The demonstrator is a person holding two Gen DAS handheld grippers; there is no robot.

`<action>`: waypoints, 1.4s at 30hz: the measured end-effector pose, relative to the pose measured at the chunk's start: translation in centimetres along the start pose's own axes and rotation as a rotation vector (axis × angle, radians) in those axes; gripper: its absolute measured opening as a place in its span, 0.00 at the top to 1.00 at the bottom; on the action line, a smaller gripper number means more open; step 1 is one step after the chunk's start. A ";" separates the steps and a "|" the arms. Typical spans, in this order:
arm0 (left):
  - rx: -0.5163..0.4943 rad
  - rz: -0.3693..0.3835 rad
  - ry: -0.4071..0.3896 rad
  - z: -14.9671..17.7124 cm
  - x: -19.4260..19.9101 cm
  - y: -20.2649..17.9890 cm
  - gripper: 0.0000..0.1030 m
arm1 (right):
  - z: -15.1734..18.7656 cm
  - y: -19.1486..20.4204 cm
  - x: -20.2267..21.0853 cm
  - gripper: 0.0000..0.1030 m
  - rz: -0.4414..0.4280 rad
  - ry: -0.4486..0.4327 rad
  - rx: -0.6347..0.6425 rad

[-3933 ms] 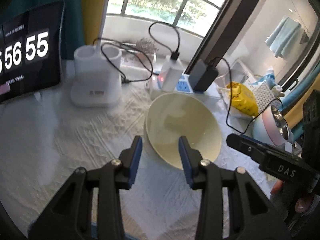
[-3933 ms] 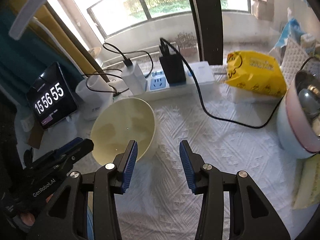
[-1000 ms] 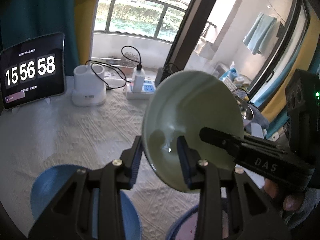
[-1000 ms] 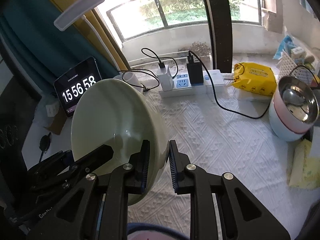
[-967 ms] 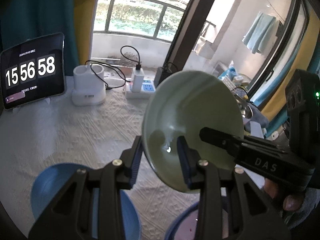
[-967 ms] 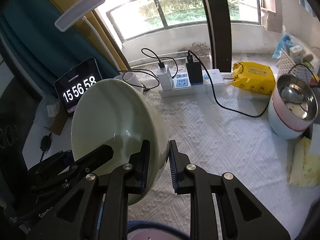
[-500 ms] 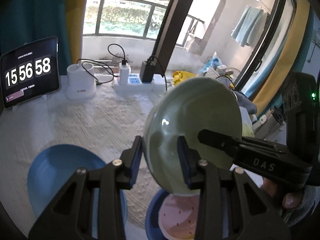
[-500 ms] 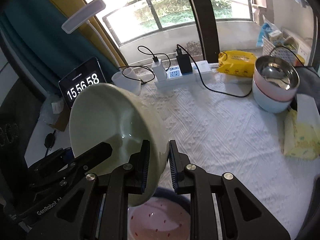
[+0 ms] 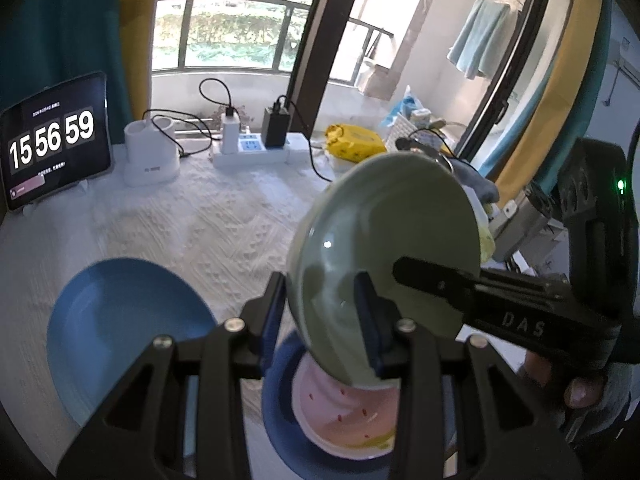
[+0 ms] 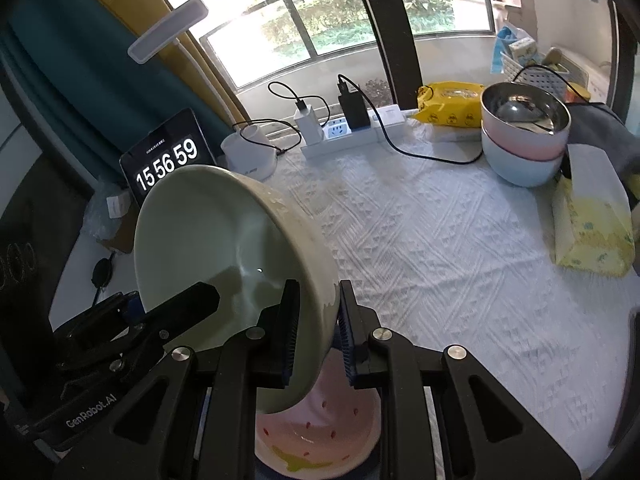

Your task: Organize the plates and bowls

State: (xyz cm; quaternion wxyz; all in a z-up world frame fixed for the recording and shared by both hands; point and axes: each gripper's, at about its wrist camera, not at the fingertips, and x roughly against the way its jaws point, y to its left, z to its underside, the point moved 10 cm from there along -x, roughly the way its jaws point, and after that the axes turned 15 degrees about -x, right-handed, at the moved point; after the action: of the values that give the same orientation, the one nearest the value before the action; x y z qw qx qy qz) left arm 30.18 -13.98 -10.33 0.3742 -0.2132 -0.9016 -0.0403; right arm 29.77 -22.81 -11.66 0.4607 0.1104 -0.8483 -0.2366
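1. Your left gripper (image 9: 322,320) is clamped on the near rim of the pale green bowl (image 9: 384,248), one finger inside and one outside.
2. Your right gripper (image 10: 318,330) pinches the same bowl's wall on its other side.
3. You hold that bowl tilted steeply in the air, just above the pink speckled bowl (image 10: 316,440).
4. That pink bowl sits on a blue plate (image 9: 280,392); a second blue plate (image 9: 120,320) lies beside it on the desk (image 10: 440,240).
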 end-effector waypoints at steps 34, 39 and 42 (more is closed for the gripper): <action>-0.044 0.047 0.110 7.2 -1.0 -3.4 0.65 | 8.5 -3.8 -0.2 0.80 0.088 0.118 -0.026; -0.047 0.051 0.117 7.6 -1.0 -3.4 0.65 | 8.9 -3.8 -0.4 0.80 0.095 0.131 -0.020; -0.047 0.058 0.126 7.9 -1.1 -3.4 0.65 | 9.0 -3.8 -0.6 0.80 0.103 0.142 -0.009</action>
State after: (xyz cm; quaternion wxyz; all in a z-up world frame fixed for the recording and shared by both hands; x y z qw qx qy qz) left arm 24.33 -15.60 -16.47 0.4262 -0.2449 -0.8685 -0.0640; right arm 22.47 -23.15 -18.25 0.5315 0.0812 -0.8171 -0.2081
